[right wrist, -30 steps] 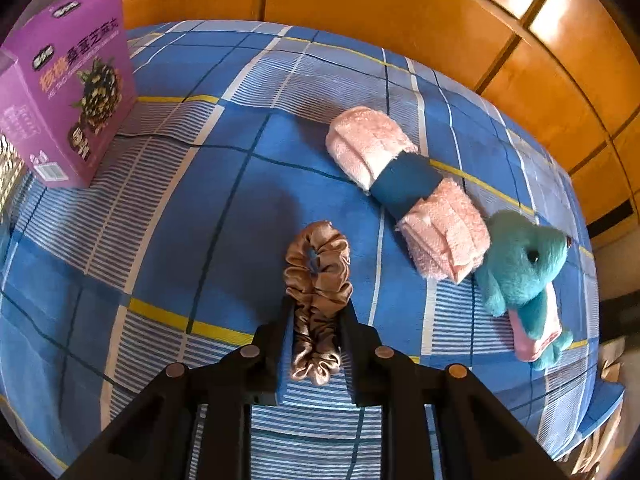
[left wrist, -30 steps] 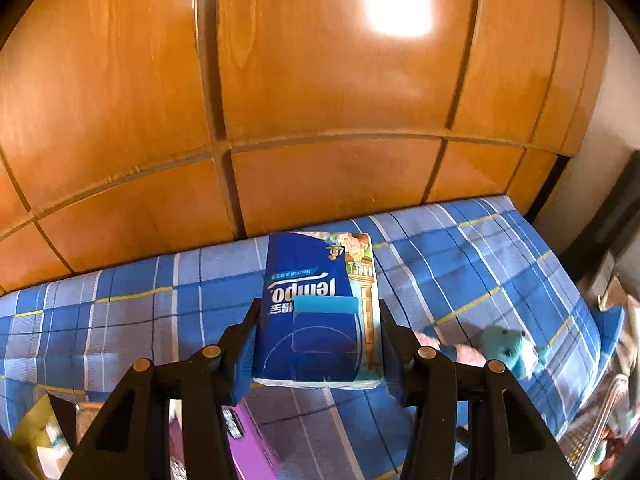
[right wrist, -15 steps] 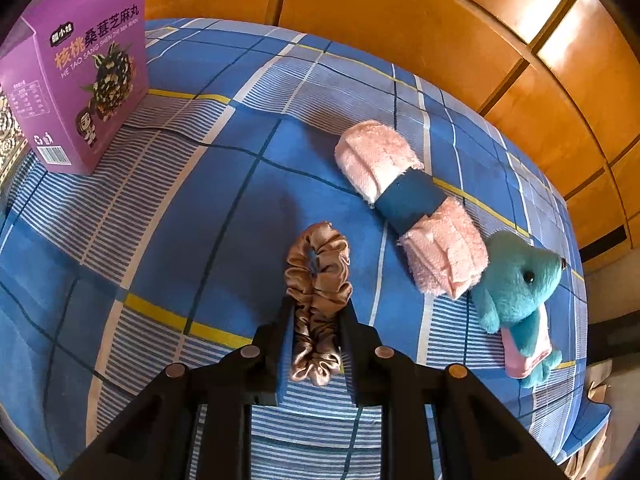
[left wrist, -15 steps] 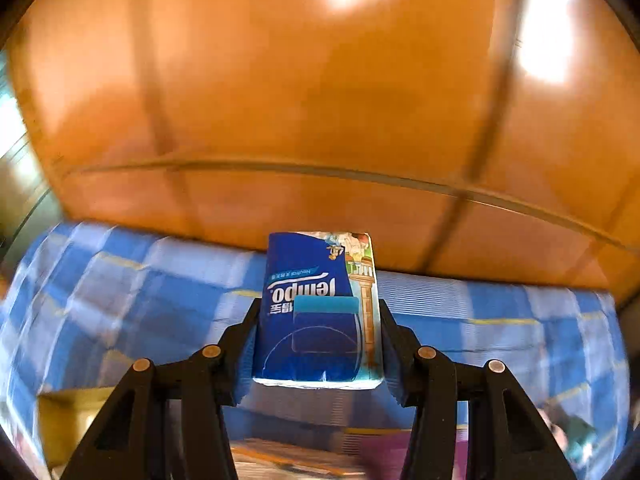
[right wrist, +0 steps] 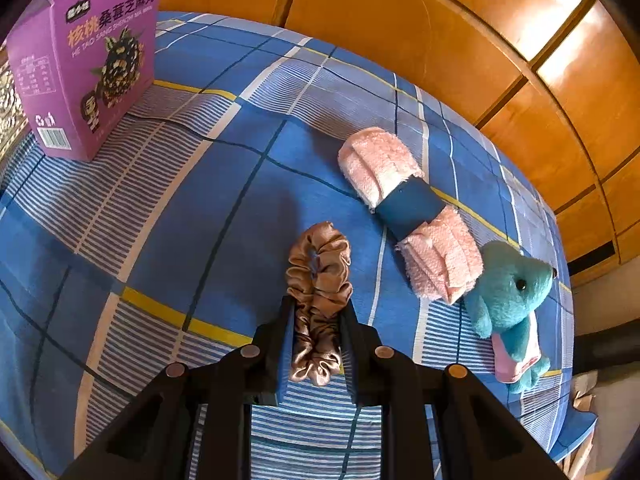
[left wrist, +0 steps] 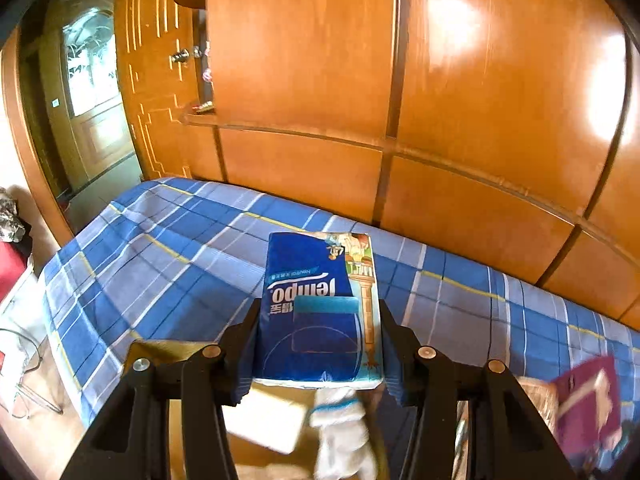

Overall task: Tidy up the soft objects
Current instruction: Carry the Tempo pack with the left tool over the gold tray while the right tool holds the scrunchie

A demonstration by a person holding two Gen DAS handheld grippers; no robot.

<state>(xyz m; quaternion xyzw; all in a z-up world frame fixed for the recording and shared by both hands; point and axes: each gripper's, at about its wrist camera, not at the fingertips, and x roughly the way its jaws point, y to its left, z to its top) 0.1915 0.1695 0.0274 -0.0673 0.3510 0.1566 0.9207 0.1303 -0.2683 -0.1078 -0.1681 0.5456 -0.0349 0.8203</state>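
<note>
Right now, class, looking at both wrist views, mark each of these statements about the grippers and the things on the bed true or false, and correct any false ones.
1. The left gripper holds a blue tissue pack. True.
2. The right gripper is empty. False: it is shut on a tan scrunchie.
3. The rolled pink towel has a dark blue band round its middle. True.
4. The teal plush toy lies inside the purple box. False: it lies on the checked bedsheet, beside the towel.
</note>
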